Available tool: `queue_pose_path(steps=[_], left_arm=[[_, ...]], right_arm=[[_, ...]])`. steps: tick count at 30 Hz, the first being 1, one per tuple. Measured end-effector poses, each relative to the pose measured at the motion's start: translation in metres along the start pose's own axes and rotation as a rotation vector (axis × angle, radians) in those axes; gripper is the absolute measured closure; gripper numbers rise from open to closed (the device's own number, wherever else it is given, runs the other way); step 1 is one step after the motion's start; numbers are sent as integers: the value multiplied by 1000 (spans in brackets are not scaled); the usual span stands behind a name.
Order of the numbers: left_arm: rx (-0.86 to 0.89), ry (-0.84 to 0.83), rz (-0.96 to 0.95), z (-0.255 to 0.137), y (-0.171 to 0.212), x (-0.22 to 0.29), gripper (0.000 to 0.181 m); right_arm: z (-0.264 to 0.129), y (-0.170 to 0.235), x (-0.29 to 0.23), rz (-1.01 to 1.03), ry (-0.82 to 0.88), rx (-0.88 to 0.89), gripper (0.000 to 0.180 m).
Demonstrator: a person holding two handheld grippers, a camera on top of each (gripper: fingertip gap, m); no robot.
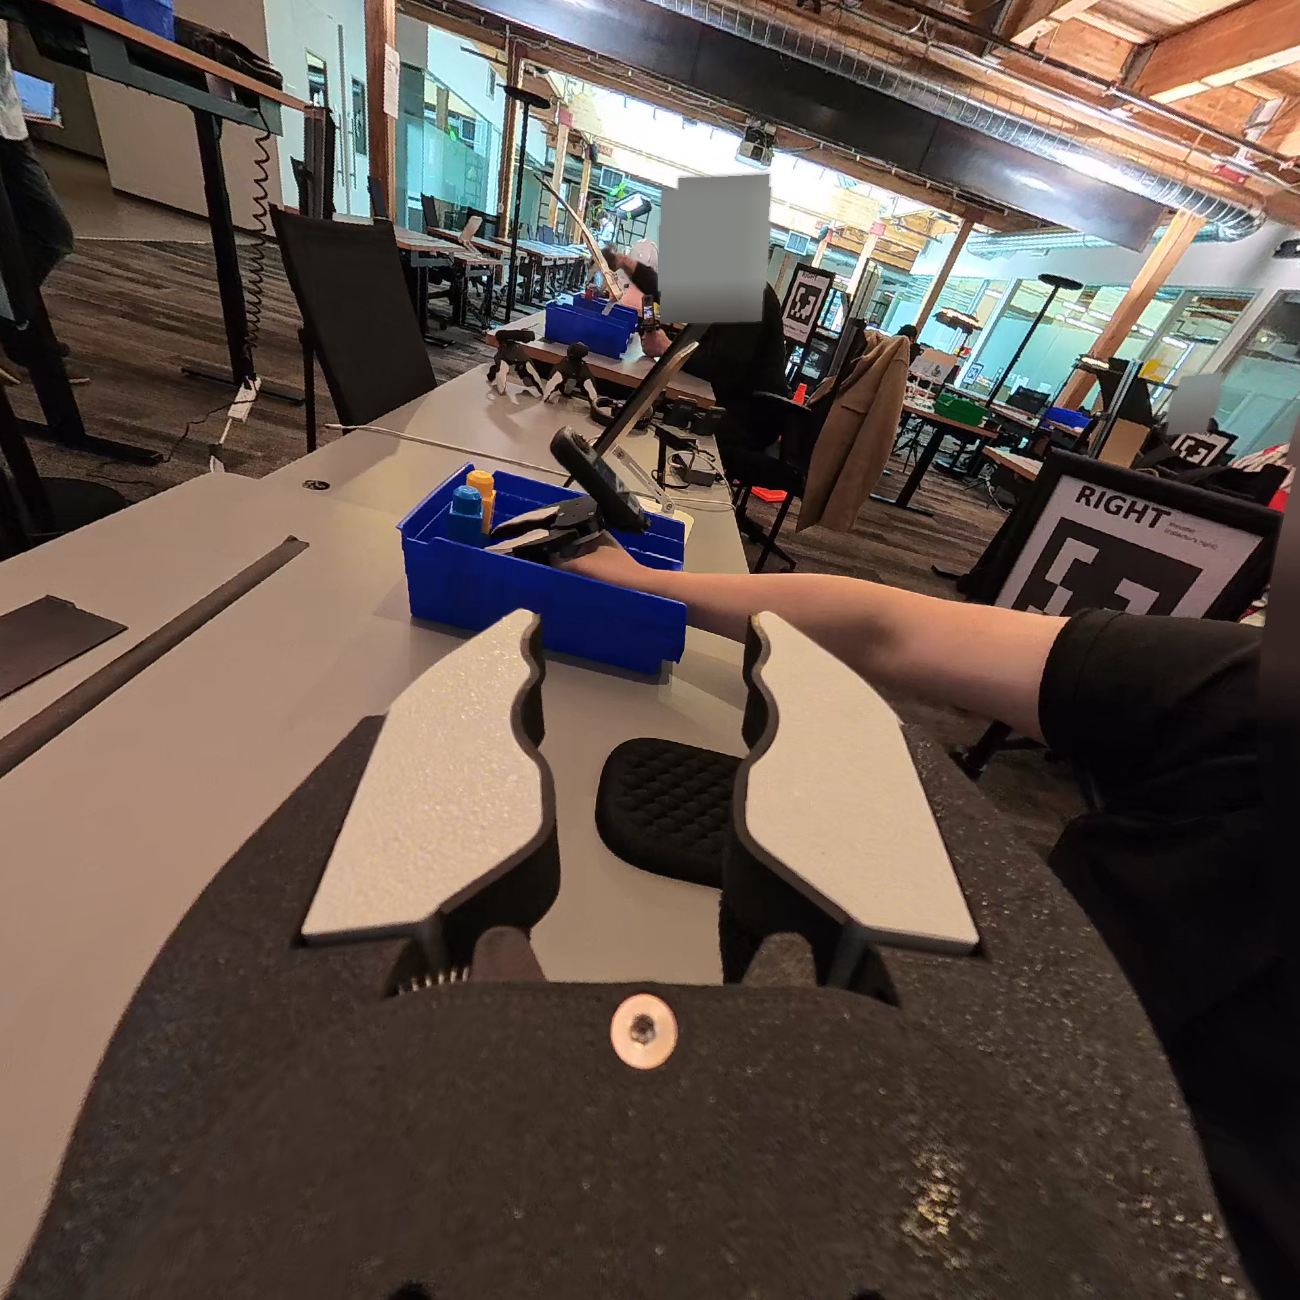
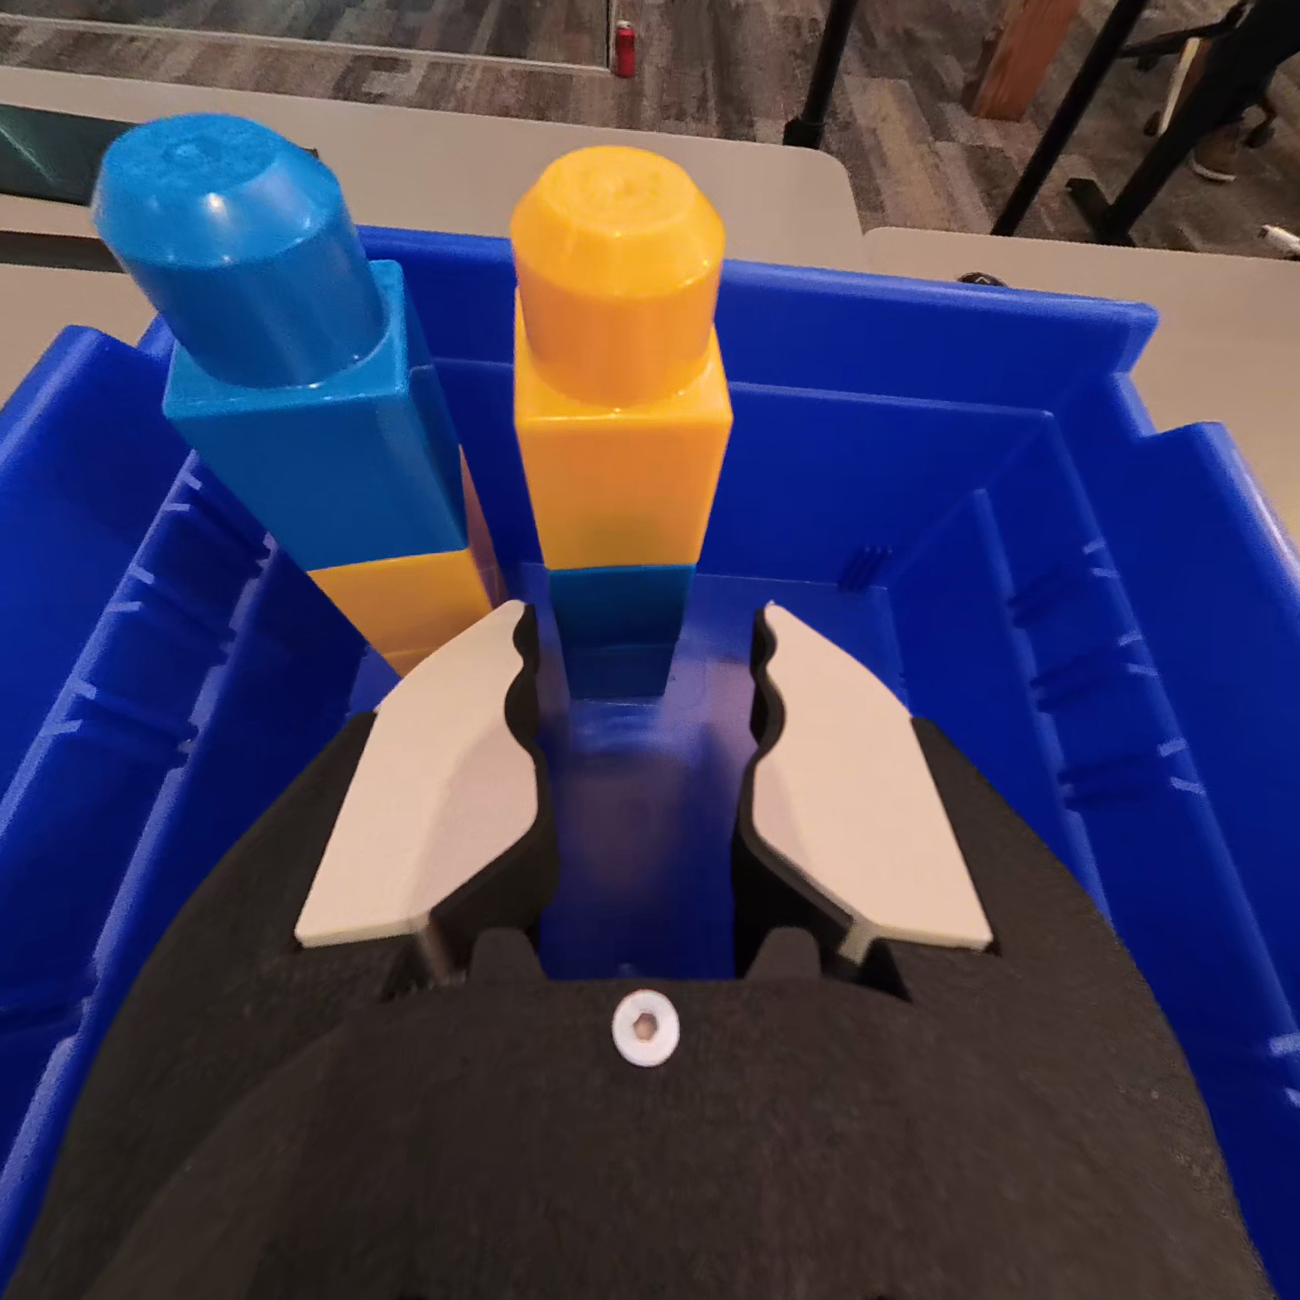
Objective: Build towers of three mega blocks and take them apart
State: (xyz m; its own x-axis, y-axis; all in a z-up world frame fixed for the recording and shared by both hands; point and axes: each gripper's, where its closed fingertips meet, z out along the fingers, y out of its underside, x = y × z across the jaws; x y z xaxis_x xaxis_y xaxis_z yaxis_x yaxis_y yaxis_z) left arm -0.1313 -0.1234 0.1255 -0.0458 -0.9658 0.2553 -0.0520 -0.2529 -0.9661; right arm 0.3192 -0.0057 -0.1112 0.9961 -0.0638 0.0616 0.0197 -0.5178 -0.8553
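Two block towers stand inside a blue bin [image 2: 1055, 492]. The left tower [image 2: 309, 436] has a blue block on top of yellow ones and leans left. The right tower [image 2: 619, 436] has a yellow block on top, a blue one below and a darker blue one at the base. My right gripper [image 2: 644, 633] is open inside the bin, its tips on either side of the right tower's base, not touching it. In the left wrist view the bin [image 1: 534, 605], both towers [image 1: 473, 510] and the right gripper [image 1: 527, 538] show farther off. My left gripper [image 1: 644, 633] is open and empty above the table.
The grey table [image 1: 176, 703] carries a dark strip [image 1: 141, 654] and a black mat [image 1: 49, 640] at left. A black textured pad [image 1: 668, 802] lies between my left fingers. A person's forearm [image 1: 844, 626] reaches across from the right. A phone on a stand [image 1: 598, 485] rises behind the bin.
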Motion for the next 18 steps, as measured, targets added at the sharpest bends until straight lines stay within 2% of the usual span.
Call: queue_pose_path(steps=[6,9,11,12,14,18], left_arm=[[30,-31,-2,-11,-7,-1,123],[35,-121,1,-20,-9,-15,123],[24,-233,-16,-28,-8,-32,134],[17,-293,-21,-33,-7,-40,138],[27,-385,-8,-43,-9,-52,136],[58,-656,57,-68,-16,-82,122]], right_arm=[[-33,-8,11,23,105,-18,114],[-59,-24,8,63,131,-5,108],[-83,-52,-1,66,139,89,109],[-97,-71,-11,55,127,152,109],[-126,-112,-41,29,82,299,108],[-174,-181,-143,-63,-106,554,101]])
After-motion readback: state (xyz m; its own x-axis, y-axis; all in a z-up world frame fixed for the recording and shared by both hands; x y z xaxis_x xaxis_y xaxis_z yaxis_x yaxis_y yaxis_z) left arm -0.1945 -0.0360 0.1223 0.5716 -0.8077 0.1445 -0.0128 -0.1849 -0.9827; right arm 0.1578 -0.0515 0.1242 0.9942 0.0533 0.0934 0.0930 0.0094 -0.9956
